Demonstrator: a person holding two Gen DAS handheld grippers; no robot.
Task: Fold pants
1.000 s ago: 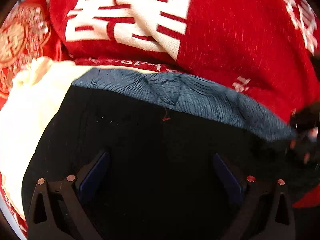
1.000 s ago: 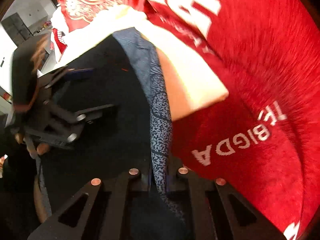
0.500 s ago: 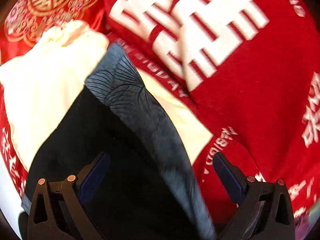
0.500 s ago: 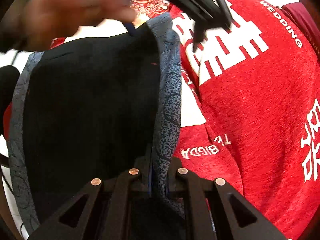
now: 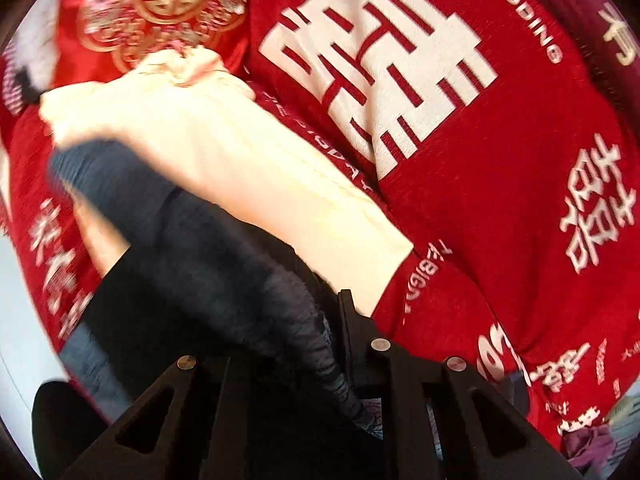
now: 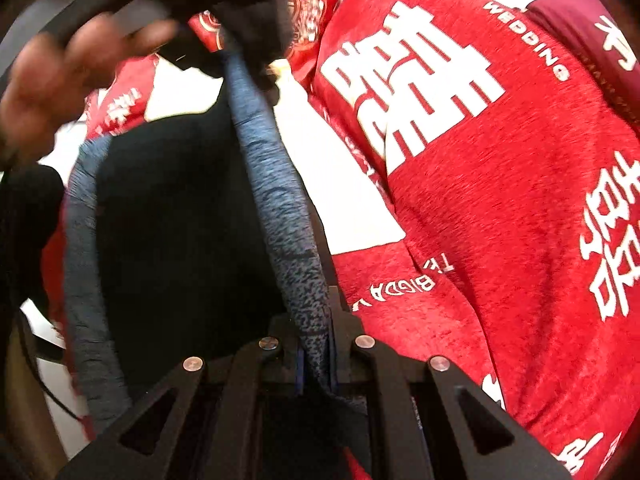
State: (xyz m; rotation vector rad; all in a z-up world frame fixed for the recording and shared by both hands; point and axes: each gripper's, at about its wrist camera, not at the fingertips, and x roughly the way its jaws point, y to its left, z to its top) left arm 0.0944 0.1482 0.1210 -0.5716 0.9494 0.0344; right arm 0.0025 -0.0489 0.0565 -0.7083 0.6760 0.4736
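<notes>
The black pants [image 6: 180,220], edged with a mottled blue-grey waistband [image 6: 280,216], hang lifted above a red blanket [image 6: 500,208] printed with large white characters, and that blanket serves as the landmark here. In the right wrist view the right gripper [image 6: 316,344] is clamped on the waistband: the band runs straight down into the narrow slit between its black fingers [image 6: 362,354], which are drawn tight together on the cloth. From there the band rises up and away to the top of the view, where a blurred hand [image 6: 56,76] with the other black tool holds the far end, above the upper left part of the blanket. A second run of the band [image 6: 86,280] curves down the left side of the black cloth, away from the blanket's big white emblem [image 6: 412,84]. In the left wrist view the left gripper [image 5: 332,332] is likewise closed on the blue-grey waistband [image 5: 296,320], the cloth pinched beside its right finger [image 5: 348,328] and trailing down past the linkage. The dark cloth [image 5: 168,288] is motion-blurred there and hangs over the near left part of the blanket [image 5: 500,184]. A cream-coloured cloth [image 5: 224,148] lies on the blanket just beyond the pants, and behind it, at the blanket's far left edge, sits a red cushion [image 5: 160,4] with gold embroidery.
</notes>
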